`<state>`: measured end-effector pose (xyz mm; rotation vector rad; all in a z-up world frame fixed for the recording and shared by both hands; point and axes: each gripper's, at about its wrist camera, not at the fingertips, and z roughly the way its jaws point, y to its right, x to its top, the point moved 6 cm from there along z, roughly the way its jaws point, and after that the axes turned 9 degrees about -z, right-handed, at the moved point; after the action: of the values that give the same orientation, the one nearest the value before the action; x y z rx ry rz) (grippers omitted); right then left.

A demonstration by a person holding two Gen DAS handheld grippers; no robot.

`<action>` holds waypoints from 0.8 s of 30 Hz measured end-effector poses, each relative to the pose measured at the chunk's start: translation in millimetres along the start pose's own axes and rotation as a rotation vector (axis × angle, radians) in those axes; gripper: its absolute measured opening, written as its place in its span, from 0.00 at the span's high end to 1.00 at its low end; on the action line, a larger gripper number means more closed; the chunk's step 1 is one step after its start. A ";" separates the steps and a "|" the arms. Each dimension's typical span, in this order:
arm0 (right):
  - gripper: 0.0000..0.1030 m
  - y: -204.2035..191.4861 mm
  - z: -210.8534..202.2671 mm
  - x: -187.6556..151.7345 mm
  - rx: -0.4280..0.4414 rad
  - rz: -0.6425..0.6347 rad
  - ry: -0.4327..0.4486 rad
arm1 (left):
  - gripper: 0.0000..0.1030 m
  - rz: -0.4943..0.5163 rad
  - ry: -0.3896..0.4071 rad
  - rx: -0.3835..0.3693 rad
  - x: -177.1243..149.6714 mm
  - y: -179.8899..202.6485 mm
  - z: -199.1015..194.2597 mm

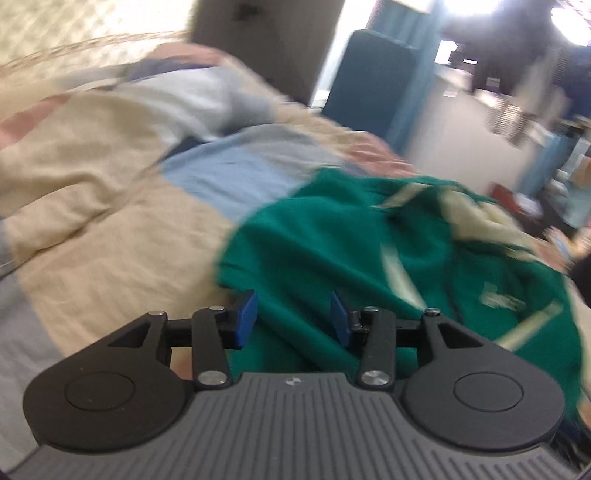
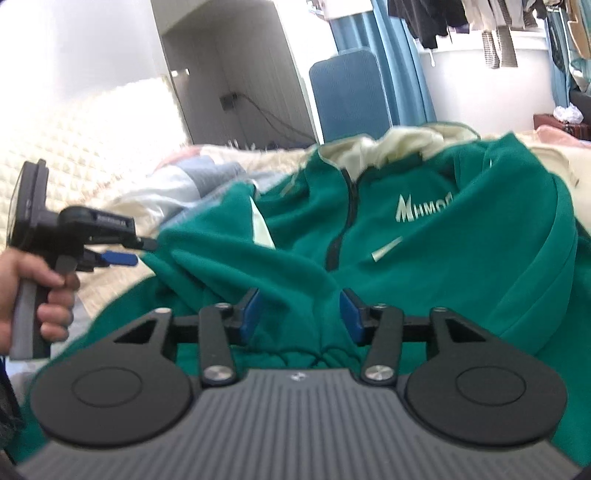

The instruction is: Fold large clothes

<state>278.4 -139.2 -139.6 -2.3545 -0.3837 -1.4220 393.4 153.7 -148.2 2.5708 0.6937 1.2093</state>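
Observation:
A green zip hoodie [image 2: 443, 258] with a cream-lined hood [image 2: 399, 144] and white chest lettering lies rumpled on the bed. My right gripper [image 2: 301, 315] hovers over its lower front. The jaws stand apart, with a raised fold of green cloth between the blue pads [image 2: 251, 314] but not pinched. In the left wrist view the hoodie [image 1: 332, 251] fills the right side. My left gripper [image 1: 293, 319] is open over its near edge and grips nothing. The right wrist view shows that left gripper [image 2: 138, 251] held by a hand [image 2: 55, 295], with its tips at a sleeve fold.
The hoodie rests on a patchwork quilt [image 1: 110, 221] of cream, blue and pink. A cream padded headboard [image 2: 92, 147] stands at the left. Beyond the bed are a blue chair back [image 2: 347, 96], blue curtains [image 2: 406, 55] and hanging clothes [image 2: 480, 22].

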 end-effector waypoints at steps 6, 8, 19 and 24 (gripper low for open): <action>0.51 -9.3 -11.3 10.7 -0.012 -0.047 0.063 | 0.52 0.146 -0.029 -0.166 -31.4 56.2 -1.4; 0.52 -9.6 -7.6 8.6 -0.016 -0.052 0.038 | 0.52 0.181 -0.047 -0.186 -43.4 66.2 6.9; 0.59 -5.1 36.6 -27.0 -0.009 -0.131 -0.203 | 0.52 0.325 -0.160 -0.128 -78.2 69.1 71.7; 0.59 -6.5 36.5 -29.2 -0.018 -0.140 -0.211 | 0.52 0.349 -0.146 -0.106 -80.9 70.6 72.2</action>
<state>291.2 -118.6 -180.0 -2.5444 -0.6060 -1.2414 427.2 52.4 -221.2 2.7292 0.1491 1.0973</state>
